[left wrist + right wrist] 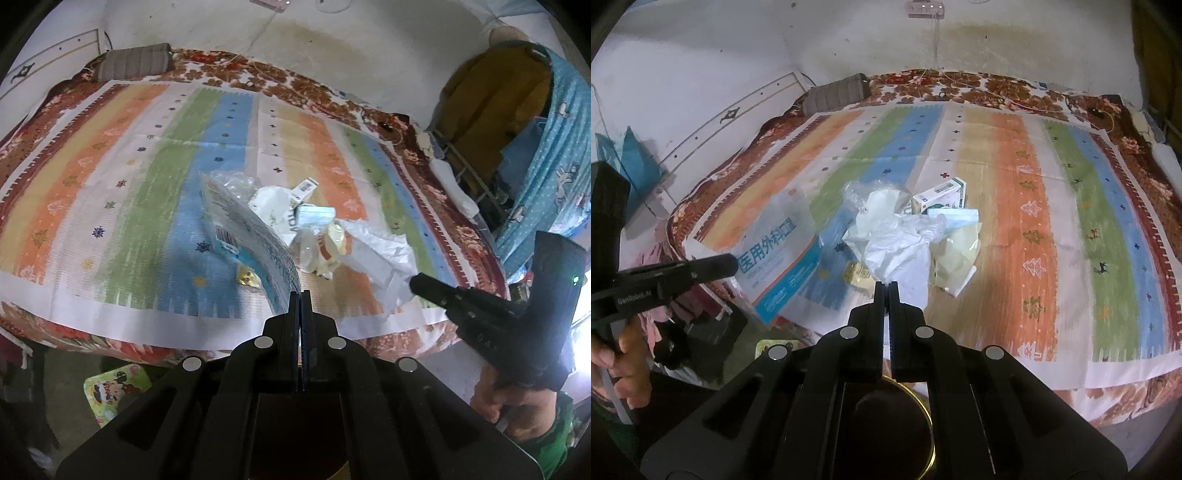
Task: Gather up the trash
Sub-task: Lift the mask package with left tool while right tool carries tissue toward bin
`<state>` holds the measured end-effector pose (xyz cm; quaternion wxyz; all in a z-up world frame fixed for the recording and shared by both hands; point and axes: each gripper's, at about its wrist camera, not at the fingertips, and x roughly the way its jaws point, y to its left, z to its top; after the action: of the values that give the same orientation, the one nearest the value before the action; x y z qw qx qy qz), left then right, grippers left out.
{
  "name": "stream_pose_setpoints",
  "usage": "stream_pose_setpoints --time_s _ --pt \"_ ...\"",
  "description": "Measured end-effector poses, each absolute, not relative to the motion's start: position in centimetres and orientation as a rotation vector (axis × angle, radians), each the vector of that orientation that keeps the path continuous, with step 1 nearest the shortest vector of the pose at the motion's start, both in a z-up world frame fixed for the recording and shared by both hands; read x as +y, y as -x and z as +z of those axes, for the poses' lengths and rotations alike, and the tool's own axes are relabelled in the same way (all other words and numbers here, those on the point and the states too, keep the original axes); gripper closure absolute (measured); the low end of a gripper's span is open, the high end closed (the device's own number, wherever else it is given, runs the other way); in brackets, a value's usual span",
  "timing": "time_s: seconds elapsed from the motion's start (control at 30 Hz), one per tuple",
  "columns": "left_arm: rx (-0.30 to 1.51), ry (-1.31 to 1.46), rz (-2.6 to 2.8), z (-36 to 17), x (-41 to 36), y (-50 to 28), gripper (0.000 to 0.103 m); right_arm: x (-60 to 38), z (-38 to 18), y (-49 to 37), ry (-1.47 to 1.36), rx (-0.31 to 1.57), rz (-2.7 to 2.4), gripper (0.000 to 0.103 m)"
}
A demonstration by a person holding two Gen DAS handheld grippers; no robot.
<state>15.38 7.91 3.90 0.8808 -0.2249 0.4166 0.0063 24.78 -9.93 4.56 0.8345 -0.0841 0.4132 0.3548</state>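
Note:
A pile of trash lies mid-bed on the striped sheet (1027,177). It holds a small carton (940,194), a blue face mask (956,218), a yellowish bag (958,254), clear film (862,190) and a gold wrapper (246,277). My left gripper (301,293) is shut on the edge of a flat blue-and-white mask package (251,236), which stands tilted above the sheet. From the right wrist view the same left gripper (735,264) pinches that package (775,254). My right gripper (886,284) is shut on a crumpled white sheet (897,254), also seen as right gripper (413,282) on the white sheet (380,254).
A grey pillow (136,64) lies at the bed's far corner by the wall. A rack with hanging blue cloth (546,177) stands right of the bed. On the floor lies a cartoon mat (114,391). A round gold-rimmed opening (925,424) sits under my right gripper. A hand (509,402) holds each tool.

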Motion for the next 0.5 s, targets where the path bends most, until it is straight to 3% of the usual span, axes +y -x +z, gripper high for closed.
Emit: stream_pose_setpoints --time_s 0.5 --pt "0.862 0.435 -0.109 3.4 3.9 -11.4 0.103 -11.9 3.5 -20.3 0.187 0.899 0.778 0.102"
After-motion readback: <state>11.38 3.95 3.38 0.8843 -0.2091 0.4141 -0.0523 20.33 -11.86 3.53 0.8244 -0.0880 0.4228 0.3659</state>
